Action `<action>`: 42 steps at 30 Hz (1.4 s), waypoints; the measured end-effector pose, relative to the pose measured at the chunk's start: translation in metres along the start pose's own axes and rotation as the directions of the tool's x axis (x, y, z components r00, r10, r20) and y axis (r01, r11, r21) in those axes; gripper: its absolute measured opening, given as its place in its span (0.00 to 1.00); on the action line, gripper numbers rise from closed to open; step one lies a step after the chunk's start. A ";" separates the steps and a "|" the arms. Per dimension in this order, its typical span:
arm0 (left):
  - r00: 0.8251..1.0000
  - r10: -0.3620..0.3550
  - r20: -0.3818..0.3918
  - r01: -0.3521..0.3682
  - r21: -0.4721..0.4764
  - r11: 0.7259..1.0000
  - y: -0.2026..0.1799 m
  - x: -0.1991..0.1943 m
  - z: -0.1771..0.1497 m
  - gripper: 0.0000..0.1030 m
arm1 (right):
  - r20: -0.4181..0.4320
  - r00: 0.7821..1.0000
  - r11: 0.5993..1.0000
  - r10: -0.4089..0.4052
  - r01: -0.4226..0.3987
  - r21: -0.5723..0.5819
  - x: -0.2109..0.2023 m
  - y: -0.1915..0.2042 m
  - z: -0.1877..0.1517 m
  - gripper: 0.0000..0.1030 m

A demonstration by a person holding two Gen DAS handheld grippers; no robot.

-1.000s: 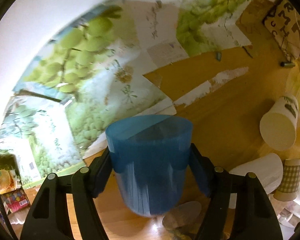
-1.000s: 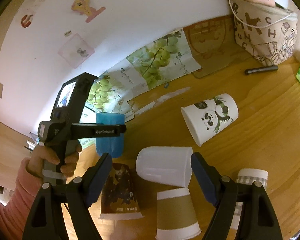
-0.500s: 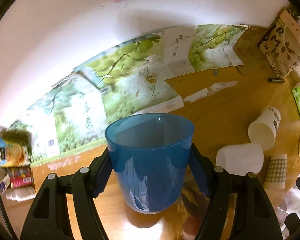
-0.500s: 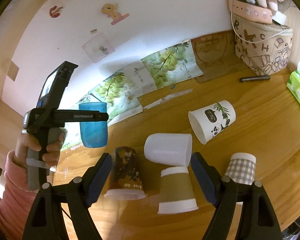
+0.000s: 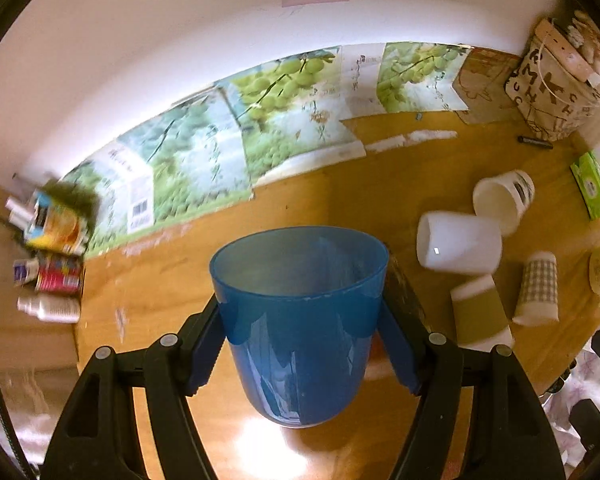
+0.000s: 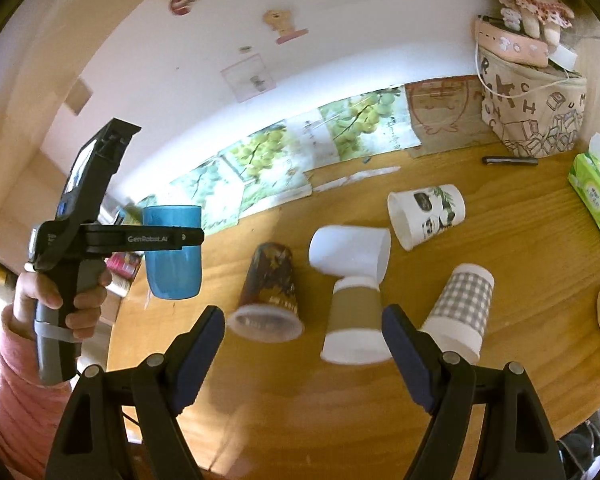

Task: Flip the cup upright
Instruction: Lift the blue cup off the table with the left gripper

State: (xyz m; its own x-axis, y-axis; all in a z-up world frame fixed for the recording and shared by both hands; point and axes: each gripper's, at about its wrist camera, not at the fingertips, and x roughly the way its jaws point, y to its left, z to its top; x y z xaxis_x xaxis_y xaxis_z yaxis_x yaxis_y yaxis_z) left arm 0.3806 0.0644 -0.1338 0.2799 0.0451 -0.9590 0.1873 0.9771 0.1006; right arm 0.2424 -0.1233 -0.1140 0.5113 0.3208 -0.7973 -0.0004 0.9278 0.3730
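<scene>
Left hand-held gripper (image 5: 300,344) pinches blue cup (image 5: 300,320) by upper wall, mouth up, held above worktop (image 5: 380,200). Right hand-held gripper (image 6: 300,344) spread, holding nothing, right of blue cup. Cup looks light, rigid, smooth plastic; probably slippery, so a mid-wall grip seems safest.

The wooden surface (image 6: 500,264) carries a dark cup (image 6: 270,292), a brown cup (image 6: 356,320) and a checked cup (image 6: 460,312), all mouth down. A white cup (image 6: 350,254) and a panda cup (image 6: 426,214) lie on their sides. A tissue pack (image 6: 596,194), pen (image 6: 510,160) and lettered bag (image 6: 536,108) sit further back.
</scene>
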 end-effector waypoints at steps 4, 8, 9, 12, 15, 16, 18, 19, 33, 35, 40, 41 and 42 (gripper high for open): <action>1.000 0.018 0.005 -0.018 -0.023 1.000 -0.008 -0.017 -0.028 0.72 | -0.012 1.000 0.999 0.011 -0.012 -0.053 -0.014 0.001 -0.019 0.79; 1.000 0.029 0.010 -0.029 -0.046 0.999 -0.018 -0.032 -0.058 0.72 | -0.017 1.000 0.995 0.024 -0.025 -0.102 -0.027 0.002 -0.039 0.79; 0.999 0.033 0.012 -0.033 -0.053 0.998 -0.021 -0.036 -0.065 0.72 | -0.016 1.000 0.993 0.024 -0.026 -0.113 -0.031 0.002 -0.044 0.79; 0.999 0.036 0.015 -0.035 -0.075 0.997 -0.028 -0.043 -0.083 0.72 | -0.018 0.999 0.989 0.030 -0.032 -0.147 -0.039 0.001 -0.059 0.79; 0.999 0.031 0.018 -0.029 -0.097 0.995 -0.036 -0.051 -0.100 0.72 | -0.020 0.999 0.985 0.035 -0.038 -0.170 -0.046 -0.002 -0.073 0.79; 0.999 0.031 0.017 -0.029 -0.103 0.994 -0.040 -0.054 -0.107 0.72 | -0.020 0.999 0.983 0.038 -0.041 -0.180 -0.049 -0.003 -0.078 0.79; 0.999 0.028 0.016 -0.026 -0.106 0.994 -0.047 -0.057 -0.117 0.72 | -0.021 0.999 0.980 0.037 -0.040 -0.194 -0.053 -0.007 -0.086 0.79; 1.000 0.024 0.013 -0.023 -0.108 0.994 -0.051 -0.058 -0.123 0.72 | -0.023 0.999 0.979 0.036 -0.040 -0.199 -0.054 -0.008 -0.090 0.79; 0.997 -0.008 -0.074 0.000 -0.104 0.995 -0.104 -0.033 -0.178 0.72 | -0.087 0.996 0.968 0.020 -0.041 -0.247 -0.068 -0.040 -0.133 0.79; 0.996 -0.010 -0.091 0.000 -0.102 0.995 -0.110 -0.025 -0.182 0.72 | -0.100 0.995 0.968 0.017 -0.042 -0.249 -0.067 -0.044 -0.137 0.79; 0.991 -0.032 -0.131 0.017 -0.112 0.994 -0.121 -0.004 -0.189 0.72 | -0.132 0.991 0.966 0.012 -0.046 -0.255 -0.059 -0.055 -0.142 0.79; 0.989 -0.036 -0.140 0.020 -0.115 0.993 -0.123 0.001 -0.190 0.72 | -0.141 0.990 0.966 0.016 -0.051 -0.254 -0.057 -0.057 -0.142 0.79; 0.988 -0.037 -0.148 0.020 -0.118 0.993 -0.124 0.005 -0.190 0.72 | -0.147 0.989 0.966 0.017 -0.054 -0.252 -0.055 -0.058 -0.142 0.79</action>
State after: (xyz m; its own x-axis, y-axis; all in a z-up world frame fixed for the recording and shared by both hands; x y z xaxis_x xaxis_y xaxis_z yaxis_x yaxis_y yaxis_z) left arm 0.1794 -0.0174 -0.2011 0.1304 0.0387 -0.9907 0.0802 0.9956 0.0495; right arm 0.0920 -0.1676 -0.1595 0.3791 0.3609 -0.8521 -0.2450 0.9271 0.2837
